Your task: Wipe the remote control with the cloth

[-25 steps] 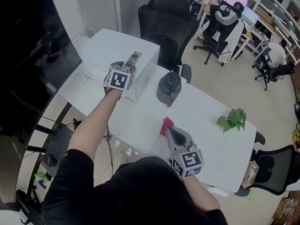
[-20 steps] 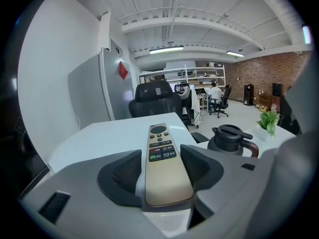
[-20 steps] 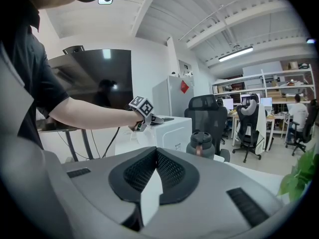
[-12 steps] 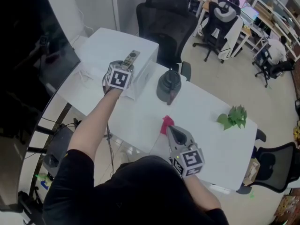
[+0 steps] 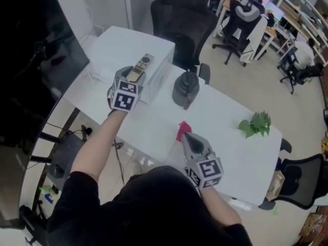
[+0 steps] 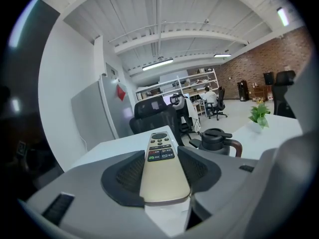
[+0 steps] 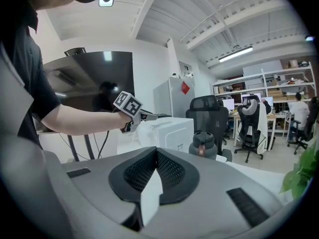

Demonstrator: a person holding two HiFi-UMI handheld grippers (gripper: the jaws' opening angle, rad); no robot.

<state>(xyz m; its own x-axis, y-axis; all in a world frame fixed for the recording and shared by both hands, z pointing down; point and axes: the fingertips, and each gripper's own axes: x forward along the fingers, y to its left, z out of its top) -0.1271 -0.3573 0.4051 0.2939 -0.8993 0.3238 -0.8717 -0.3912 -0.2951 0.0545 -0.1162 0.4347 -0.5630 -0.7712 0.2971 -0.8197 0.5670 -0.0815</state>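
A pale gold remote control [image 5: 139, 67] with dark buttons [image 6: 161, 151] lies between the pads of my left gripper [image 5: 133, 76], above the white box [image 5: 156, 60]. The jaws have just been closing with the remote between them, and both pads [image 6: 124, 176] now press its sides. The red cloth [image 5: 183, 130] lies crumpled on the white table [image 5: 225, 122], just ahead of my right gripper [image 5: 187, 140]. That gripper [image 7: 156, 156] is shut with nothing between its pads. The right gripper view shows the left gripper [image 7: 144, 116] far off on the left.
A dark grey jug [image 5: 185, 90] stands on the table between the box and the cloth. A green plant [image 5: 255, 126] sits at the table's right end. A black office chair [image 5: 184, 19] stands behind the box. A large dark screen [image 5: 31, 60] fills the left side.
My left gripper has drawn back a little toward me and risen, with the remote in its jaws. The right gripper has stayed put beside the cloth.
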